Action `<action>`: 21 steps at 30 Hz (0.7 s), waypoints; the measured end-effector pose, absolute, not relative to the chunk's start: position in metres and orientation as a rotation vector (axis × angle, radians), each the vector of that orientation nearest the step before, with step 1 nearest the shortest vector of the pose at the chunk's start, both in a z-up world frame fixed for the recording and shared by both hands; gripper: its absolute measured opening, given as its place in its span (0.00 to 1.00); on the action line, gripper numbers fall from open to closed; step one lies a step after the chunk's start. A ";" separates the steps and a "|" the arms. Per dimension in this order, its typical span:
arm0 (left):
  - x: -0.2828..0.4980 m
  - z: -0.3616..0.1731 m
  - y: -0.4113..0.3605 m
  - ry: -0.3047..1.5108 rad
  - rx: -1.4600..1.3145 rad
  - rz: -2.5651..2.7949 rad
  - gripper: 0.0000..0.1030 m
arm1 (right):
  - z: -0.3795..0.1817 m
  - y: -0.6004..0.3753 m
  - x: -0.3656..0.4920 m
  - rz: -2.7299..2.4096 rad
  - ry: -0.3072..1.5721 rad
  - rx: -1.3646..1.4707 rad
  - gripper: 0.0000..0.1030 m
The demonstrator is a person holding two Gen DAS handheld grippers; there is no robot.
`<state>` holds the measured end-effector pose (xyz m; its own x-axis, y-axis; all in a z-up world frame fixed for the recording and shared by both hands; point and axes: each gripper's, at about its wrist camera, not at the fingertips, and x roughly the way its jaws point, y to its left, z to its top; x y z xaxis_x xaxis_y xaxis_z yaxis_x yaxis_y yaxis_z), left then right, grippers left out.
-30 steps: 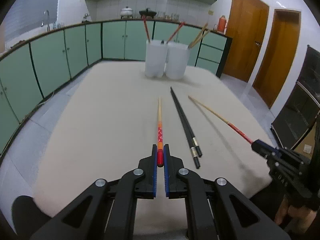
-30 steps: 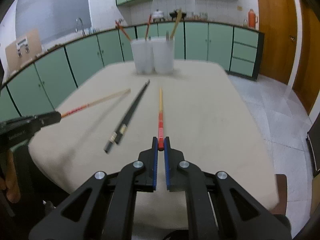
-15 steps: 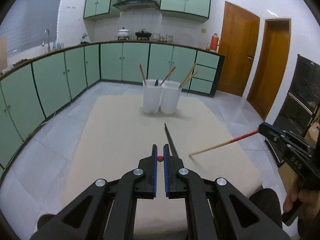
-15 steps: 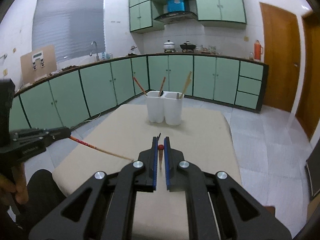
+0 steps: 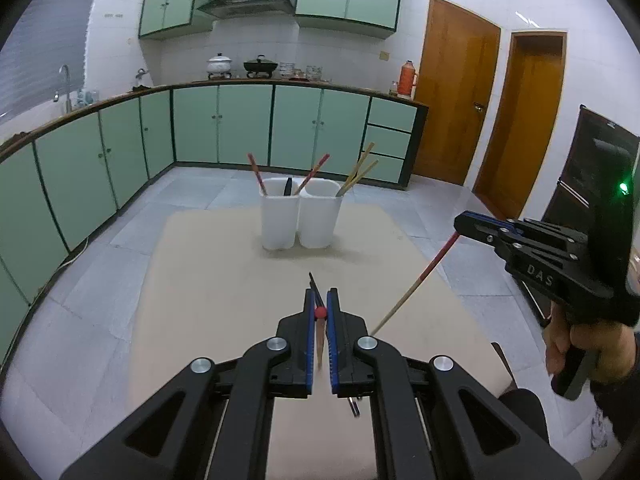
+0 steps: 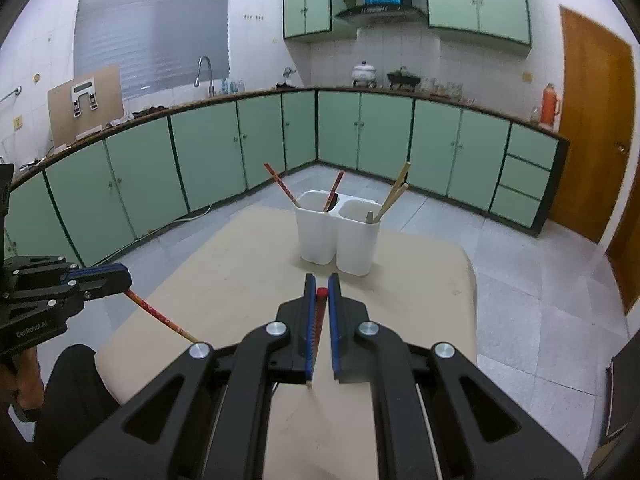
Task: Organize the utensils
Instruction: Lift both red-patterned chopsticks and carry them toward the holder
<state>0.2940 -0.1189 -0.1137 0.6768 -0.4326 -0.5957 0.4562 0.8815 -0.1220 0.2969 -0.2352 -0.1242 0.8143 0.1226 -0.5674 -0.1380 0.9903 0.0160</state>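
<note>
Left gripper [image 5: 319, 312] pinches a red-tipped chopstick [image 5: 319, 338] (hanging down).

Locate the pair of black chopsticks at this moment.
In the left wrist view, the black chopsticks lie on the table, mostly hidden behind the left gripper.

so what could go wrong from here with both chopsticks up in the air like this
Each gripper pinches its chopstick only at the red end: the left gripper and right gripper leave the long shafts hanging free, so a chopstick could swing or slip out.

The white holder already has sticks leaning outward, so an incoming tip might snag one or tip the holder.

The black chopsticks lie on the table under the left gripper; a dangling tip could knock them.
</note>
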 end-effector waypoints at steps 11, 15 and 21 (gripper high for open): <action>0.363 -0.084 -0.125 0.722 0.050 -0.564 0.06 | -0.095 -0.243 0.344 0.173 0.683 -0.048 0.05; 0.385 -0.062 -0.128 0.709 0.067 -0.569 0.06 | -0.075 -0.243 0.355 0.173 0.674 -0.058 0.05; 0.412 -0.013 -0.139 0.636 0.089 -0.556 0.06 | -0.028 -0.252 0.381 0.182 0.636 -0.025 0.05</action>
